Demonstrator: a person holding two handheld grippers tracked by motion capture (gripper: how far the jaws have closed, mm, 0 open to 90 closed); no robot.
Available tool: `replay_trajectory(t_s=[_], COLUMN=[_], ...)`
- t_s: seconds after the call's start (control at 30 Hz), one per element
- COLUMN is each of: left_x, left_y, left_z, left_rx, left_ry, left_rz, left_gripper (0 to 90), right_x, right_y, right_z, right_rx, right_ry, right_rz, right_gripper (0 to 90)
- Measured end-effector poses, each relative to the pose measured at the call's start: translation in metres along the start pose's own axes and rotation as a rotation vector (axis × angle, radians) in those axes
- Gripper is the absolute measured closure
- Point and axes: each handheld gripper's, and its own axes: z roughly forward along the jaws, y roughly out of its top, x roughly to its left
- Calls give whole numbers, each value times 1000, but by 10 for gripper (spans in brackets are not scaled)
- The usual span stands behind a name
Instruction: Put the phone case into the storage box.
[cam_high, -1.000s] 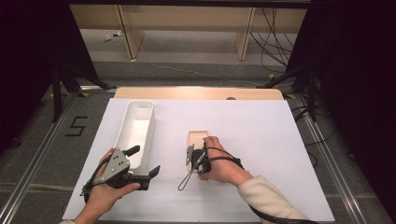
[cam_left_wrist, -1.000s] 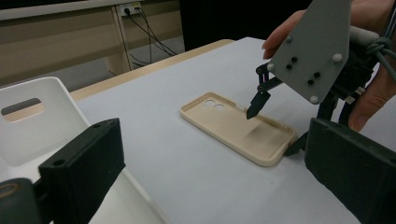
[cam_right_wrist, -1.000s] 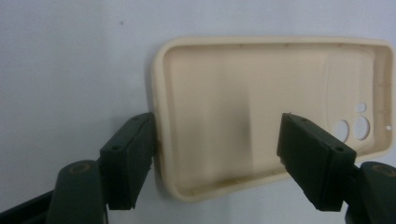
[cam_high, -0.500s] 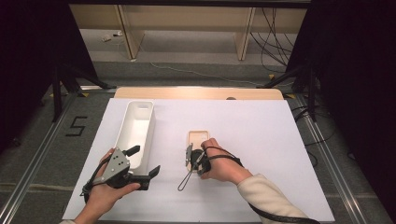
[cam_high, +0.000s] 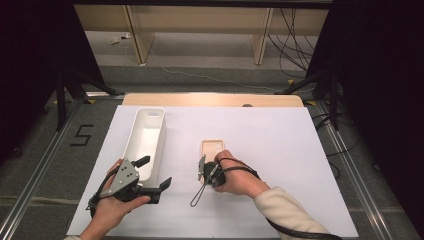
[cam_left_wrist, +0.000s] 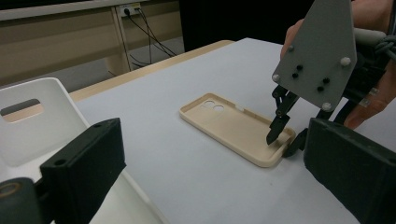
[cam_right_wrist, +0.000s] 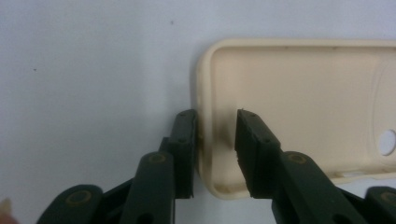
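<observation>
Beige plastic phone case (cam_high: 212, 149) lies open side up on the white table (cam_high: 280, 150), just right of the white bin (cam_high: 145, 141). Right tool (cam_right_wrist: 215, 154) straddles the near short wall of the case: one jaw outside, one inside. Its jaws have just been closing and now stand narrow; whether the inner pad presses the wall yet cannot be told. For a sound grip, finish closing squarely on the wall, seat the pads deep, then lift level so the case does not twist. Left tool (cam_high: 152, 173) waits beside the near end of the bin, jaws wide and holding nothing.
</observation>
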Motion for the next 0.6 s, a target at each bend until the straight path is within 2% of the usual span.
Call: replay_trajectory(t_s=[0.07, 0.6], left_x=[0, 0], left_y=[0, 0], left_z=[0, 0], left_rx=[0, 0], left_ry=[0, -2], left_rz=[0, 2], left_gripper=[50, 51], right_x=[0, 3], right_y=[0, 2], right_z=[0, 0], right_rx=[0, 2], right_ry=[3, -1], right_rz=[-14, -28], right_gripper=[726, 779])
